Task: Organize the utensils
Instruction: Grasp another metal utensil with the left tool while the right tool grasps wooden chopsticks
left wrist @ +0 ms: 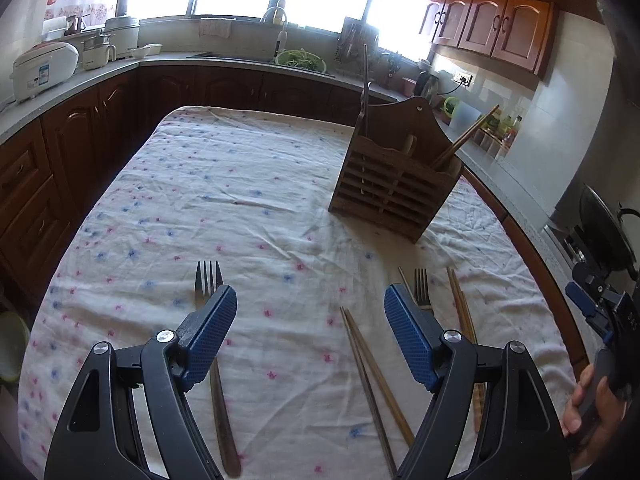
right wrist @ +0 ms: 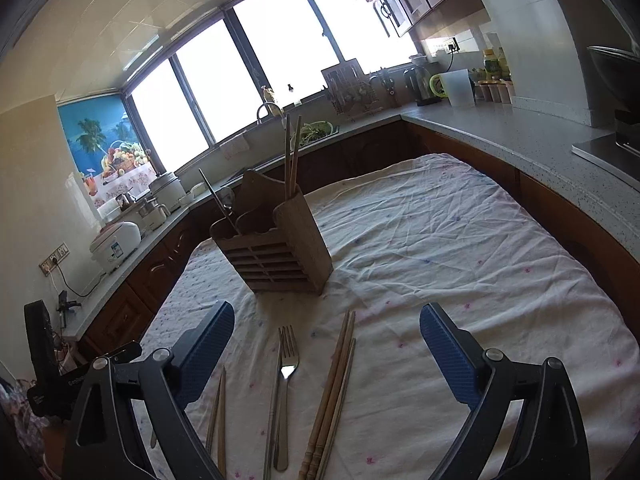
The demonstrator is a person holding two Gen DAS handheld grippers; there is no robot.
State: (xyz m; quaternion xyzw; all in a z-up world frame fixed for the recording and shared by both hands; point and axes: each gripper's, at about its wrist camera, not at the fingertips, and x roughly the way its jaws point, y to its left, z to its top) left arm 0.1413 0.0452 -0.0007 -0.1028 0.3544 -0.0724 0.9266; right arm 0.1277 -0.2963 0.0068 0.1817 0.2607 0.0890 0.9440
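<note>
A slatted wooden utensil holder [left wrist: 396, 184] [right wrist: 276, 244] stands on the flowered tablecloth [left wrist: 240, 200] with chopsticks [right wrist: 292, 152] and a thin-handled utensil [right wrist: 218, 200] upright in it. My left gripper [left wrist: 309, 292] hovers open over the cloth with nothing between its fingers. A fork [left wrist: 208, 280] lies under its left finger, a chopstick pair [left wrist: 372, 380] between the fingers, and a second fork [left wrist: 422, 288] and more chopsticks [left wrist: 464, 312] to the right. My right gripper [right wrist: 327, 310] is open and empty above a fork [right wrist: 286, 368] and a chopstick bundle [right wrist: 332, 392].
Dark wood cabinets and a grey counter [right wrist: 520, 136] wrap around the table. A rice cooker [left wrist: 40, 68] is on the left counter, a sink with greens [left wrist: 304, 60] at the back, and a wok [left wrist: 604, 232] on the right. A hand [left wrist: 588, 404] holds the right gripper.
</note>
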